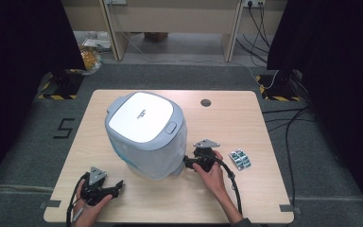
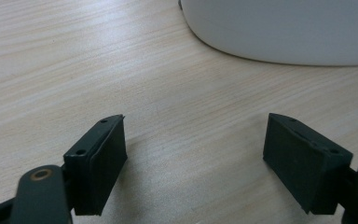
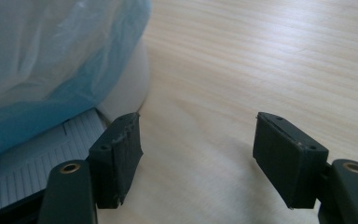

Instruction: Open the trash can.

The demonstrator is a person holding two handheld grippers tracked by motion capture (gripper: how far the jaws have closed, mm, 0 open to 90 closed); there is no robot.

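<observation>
Poised beside the bin [image 1: 144, 132] at frame centre, the right gripper [image 1: 187, 162], jaws spread and empty, risks snagging the blue liner [image 3: 51, 70] or tipping the bin, while the left gripper [image 1: 118, 185] lies open, empty, lower left.

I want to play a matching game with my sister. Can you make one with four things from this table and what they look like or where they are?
Things:
1. bin lid
2. plastic liner
3. blister pack
4. left gripper

Descriptions:
A. lying flat at the right side of the table
B. black, fingers wide apart
C. white on top, shut
D. see-through, bluish, wrinkly

Pairs: 1-C, 2-D, 3-A, 4-B
</observation>
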